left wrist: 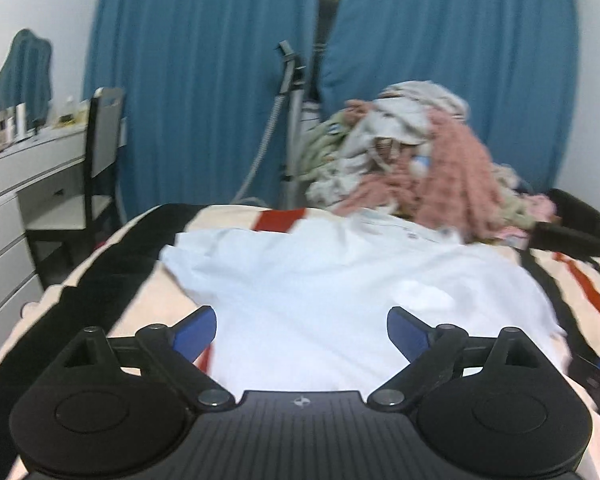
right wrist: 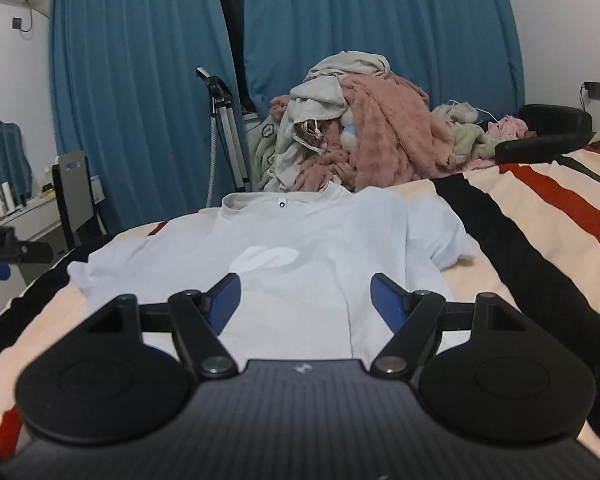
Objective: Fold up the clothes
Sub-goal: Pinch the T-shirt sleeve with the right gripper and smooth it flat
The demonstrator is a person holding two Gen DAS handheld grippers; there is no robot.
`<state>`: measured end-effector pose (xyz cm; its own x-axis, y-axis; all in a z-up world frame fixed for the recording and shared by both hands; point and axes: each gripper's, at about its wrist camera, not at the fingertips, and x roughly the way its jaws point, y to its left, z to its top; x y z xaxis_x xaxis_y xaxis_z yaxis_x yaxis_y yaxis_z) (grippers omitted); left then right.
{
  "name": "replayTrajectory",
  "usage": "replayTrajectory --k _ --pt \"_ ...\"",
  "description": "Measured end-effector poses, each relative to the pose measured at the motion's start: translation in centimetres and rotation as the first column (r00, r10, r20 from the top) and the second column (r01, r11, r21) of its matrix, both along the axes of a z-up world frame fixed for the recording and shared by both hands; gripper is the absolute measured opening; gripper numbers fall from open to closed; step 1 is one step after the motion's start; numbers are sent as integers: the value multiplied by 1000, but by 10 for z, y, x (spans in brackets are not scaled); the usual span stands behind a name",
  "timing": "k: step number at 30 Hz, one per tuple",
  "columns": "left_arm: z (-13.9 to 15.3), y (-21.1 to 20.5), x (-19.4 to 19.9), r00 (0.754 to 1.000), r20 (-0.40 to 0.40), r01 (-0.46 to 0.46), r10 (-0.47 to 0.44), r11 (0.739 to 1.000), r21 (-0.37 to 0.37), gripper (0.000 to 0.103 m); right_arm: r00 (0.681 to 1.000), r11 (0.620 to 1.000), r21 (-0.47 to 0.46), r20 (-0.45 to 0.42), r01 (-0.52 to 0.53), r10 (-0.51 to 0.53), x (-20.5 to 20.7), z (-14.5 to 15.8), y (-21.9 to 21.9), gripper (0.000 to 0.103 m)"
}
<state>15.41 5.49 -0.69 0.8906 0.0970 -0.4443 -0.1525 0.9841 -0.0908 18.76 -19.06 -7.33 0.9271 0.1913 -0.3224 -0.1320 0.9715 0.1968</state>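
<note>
A white T-shirt (left wrist: 320, 276) lies spread flat on the striped bed, collar toward the far end; it also shows in the right wrist view (right wrist: 312, 248), with its collar (right wrist: 280, 200) and both short sleeves out to the sides. My left gripper (left wrist: 301, 314) is open and empty, just above the shirt's near hem. My right gripper (right wrist: 305, 280) is open and empty, over the shirt's lower middle. Part of the left gripper (right wrist: 4, 252) shows at the left edge of the right wrist view.
A pile of pink, grey and green clothes (right wrist: 360, 128) sits beyond the shirt. The bed cover (right wrist: 540, 216) has cream, black and red stripes. Blue curtains (right wrist: 140, 80), a garment steamer (right wrist: 220, 128), a white desk (left wrist: 28, 176) and a chair (left wrist: 96, 168) stand behind.
</note>
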Motion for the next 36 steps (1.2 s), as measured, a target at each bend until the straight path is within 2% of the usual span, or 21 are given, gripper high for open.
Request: replayTrajectory --k 2,4,7,8,10,12,14,15,19,26,28,31,33,36 --pt "-5 -13 -26 999 12 30 -30 1000 -4 96 1000 1000 -1 -6 -2 2 -7 3 1 74" --pt "-14 -13 -40 998 -10 55 -55 997 -47 96 1000 1000 -5 -11 -4 4 -13 6 2 74" --pt "-19 -13 -47 998 -17 56 -57 997 -43 96 1000 1000 -7 -5 1 -1 -19 12 2 66" --pt "-20 -13 -50 998 -20 57 -57 998 -40 96 1000 1000 -5 0 13 -13 -20 13 1 67" --pt "-20 -13 -50 998 -14 61 -61 997 -49 96 999 998 45 -14 33 -33 -19 13 -8 67" --pt "-19 -12 -51 998 -8 65 -66 996 -66 96 997 987 148 -52 65 -58 -14 9 -23 68" --pt "-20 -13 -54 997 -3 74 -74 995 -68 96 991 954 276 -102 116 -91 -4 2 -43 81" --pt "-20 -14 -55 997 -3 75 -75 995 -64 97 986 930 337 -129 144 -105 0 -2 -53 84" --pt "-22 -16 -49 996 -17 82 -84 993 -80 97 971 827 522 -214 207 -108 40 -27 -83 83" --pt "-37 -23 -34 992 -41 111 -117 985 -134 97 948 734 608 -268 305 -172 120 -82 -133 80" --pt "-42 -27 -24 991 -50 115 -123 985 -131 97 941 746 579 -265 329 -209 145 -92 -143 80" --pt "-53 -33 -9 988 -70 128 -139 982 -139 97 937 754 559 -251 345 -242 180 -110 -155 71" --pt "-62 -34 3 984 -90 136 -151 978 -161 97 941 751 568 -229 337 -250 201 -117 -159 70" --pt "-75 -37 17 979 -111 147 -168 973 -181 97 950 773 553 -178 311 -256 231 -118 -160 70"
